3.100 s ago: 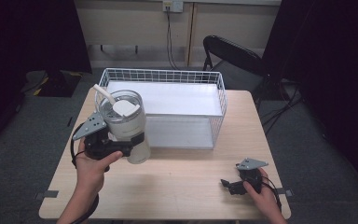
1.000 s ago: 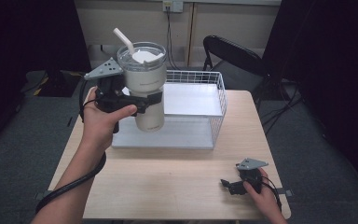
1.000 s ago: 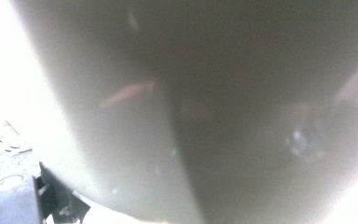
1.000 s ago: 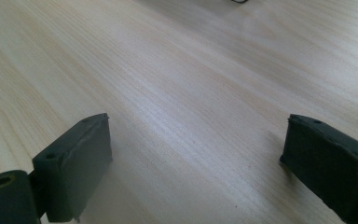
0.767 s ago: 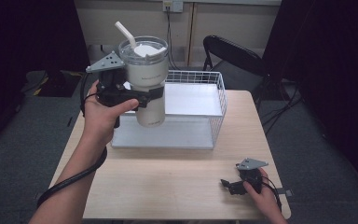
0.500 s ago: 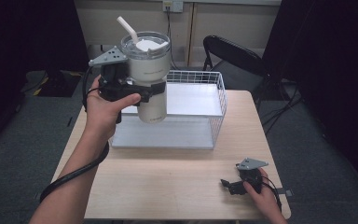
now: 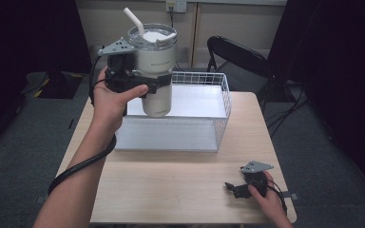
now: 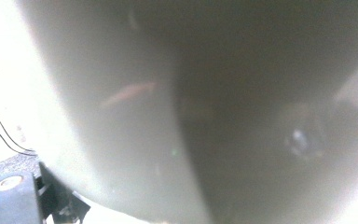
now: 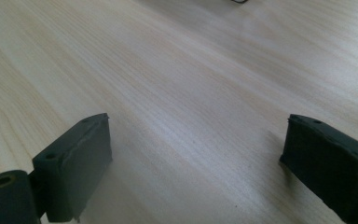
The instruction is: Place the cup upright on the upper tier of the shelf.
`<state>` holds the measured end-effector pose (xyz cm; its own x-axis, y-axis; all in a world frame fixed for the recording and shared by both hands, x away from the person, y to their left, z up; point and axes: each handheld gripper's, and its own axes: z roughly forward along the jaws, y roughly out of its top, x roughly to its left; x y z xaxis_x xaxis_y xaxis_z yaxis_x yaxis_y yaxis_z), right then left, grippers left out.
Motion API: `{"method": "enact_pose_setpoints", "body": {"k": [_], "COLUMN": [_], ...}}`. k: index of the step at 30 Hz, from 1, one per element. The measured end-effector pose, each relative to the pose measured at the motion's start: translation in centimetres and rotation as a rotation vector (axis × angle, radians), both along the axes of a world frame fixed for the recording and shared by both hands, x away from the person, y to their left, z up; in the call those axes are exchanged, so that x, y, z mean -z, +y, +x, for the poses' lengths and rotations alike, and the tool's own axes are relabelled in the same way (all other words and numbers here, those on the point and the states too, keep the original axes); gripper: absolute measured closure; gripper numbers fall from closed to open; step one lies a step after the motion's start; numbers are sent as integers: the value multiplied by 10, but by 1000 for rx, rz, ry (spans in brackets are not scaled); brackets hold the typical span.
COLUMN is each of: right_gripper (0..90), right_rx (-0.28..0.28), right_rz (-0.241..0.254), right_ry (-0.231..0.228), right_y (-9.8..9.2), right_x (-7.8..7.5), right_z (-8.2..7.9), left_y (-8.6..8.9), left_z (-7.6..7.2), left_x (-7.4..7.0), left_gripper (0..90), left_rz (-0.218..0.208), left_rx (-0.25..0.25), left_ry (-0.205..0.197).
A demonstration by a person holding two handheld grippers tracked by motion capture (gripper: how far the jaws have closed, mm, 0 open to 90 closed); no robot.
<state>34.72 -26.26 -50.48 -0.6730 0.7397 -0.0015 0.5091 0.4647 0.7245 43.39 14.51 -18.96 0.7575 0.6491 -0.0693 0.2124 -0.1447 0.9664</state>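
Above the wire basket (image 7: 209, 111), in the high view, the person's left hand (image 7: 107, 97) is holding the left gripper (image 7: 164, 83) raised, and its black jaws are clamping the body of a white tumbler (image 7: 156, 61) from both sides. That tumbler is standing upright in the air, its clear lid and white straw (image 7: 134, 21) pointing up, its base hanging over the basket's near left part without touching the white floor. Near the table's (image 7: 171, 190) front right corner the right hand is resting on the wood with the right gripper (image 7: 233, 189), which is lying low and well apart from the basket. Seen from the left gripper view, the tumbler's pale wall (image 8: 191, 112) is pressing right up against the lens, blurred and shadowed, while a black piece of the gripper is peeking in at the lower left. Across the right gripper view, the two black jaws are standing wide apart with nothing between them, and bare wood grain (image 9: 191, 93) is running under them.
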Motion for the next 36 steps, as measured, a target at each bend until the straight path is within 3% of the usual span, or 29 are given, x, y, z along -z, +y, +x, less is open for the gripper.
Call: {"method": "enact_pose_setpoints", "body": {"k": [23, 32, 36], "right_gripper": [75, 75, 75], "right_rx": [-5, -9, -10], "right_rz": [1, 1, 1], "right_ry": [0, 0, 1], "right_y": [-1, -1, -1], "right_x": [0, 0, 0], "right_z": [0, 0, 0], "left_y": [-8, -8, -8], "left_z": [32, 45, 51], "left_x": [9, 18, 21], "left_gripper": [99, 99, 99], "left_rz": [14, 5, 20], "left_rx": [-72, -113, -125], "left_ry": [-18, -14, -15]}}
